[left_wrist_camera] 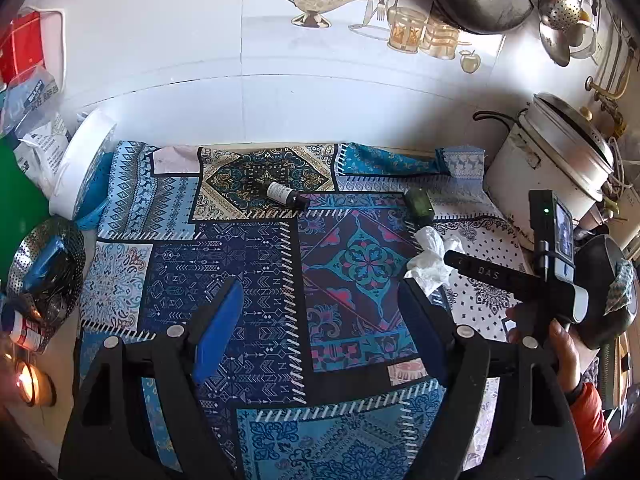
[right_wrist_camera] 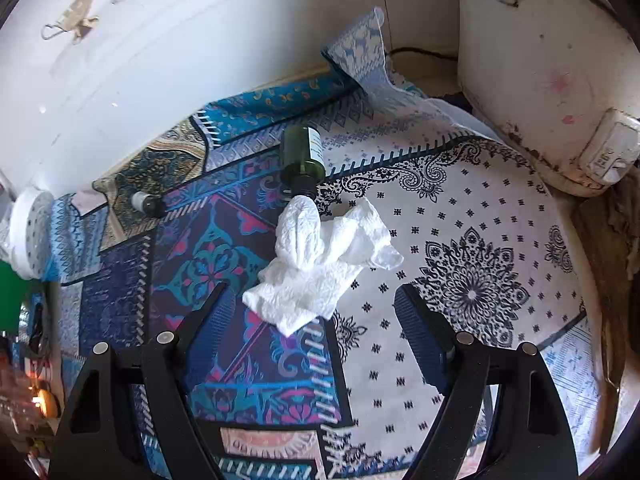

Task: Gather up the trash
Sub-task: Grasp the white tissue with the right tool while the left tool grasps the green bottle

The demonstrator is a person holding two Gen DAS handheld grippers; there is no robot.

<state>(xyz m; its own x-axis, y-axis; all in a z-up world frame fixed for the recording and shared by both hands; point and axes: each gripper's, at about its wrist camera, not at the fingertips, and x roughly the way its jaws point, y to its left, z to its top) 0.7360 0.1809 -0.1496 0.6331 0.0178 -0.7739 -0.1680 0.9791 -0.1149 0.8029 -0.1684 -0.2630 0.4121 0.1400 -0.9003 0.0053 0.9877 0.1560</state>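
Observation:
A crumpled white tissue lies on the patterned cloth. My right gripper hangs open just above it, its near corner between the fingers, nothing gripped. Behind the tissue lies a dark green bottle on its side. A small dark bottle with a white label lies further left. In the left wrist view my left gripper is open over the blue patches, empty. The small bottle, green bottle and tissue lie ahead of it. The right gripper's body crosses that view at the right, held by a hand.
A white rice cooker stands at the right end of the cloth, close to the tissue. On the left are a white round container, a perforated metal basket with packets, and a lit candle. A white tiled wall closes the back.

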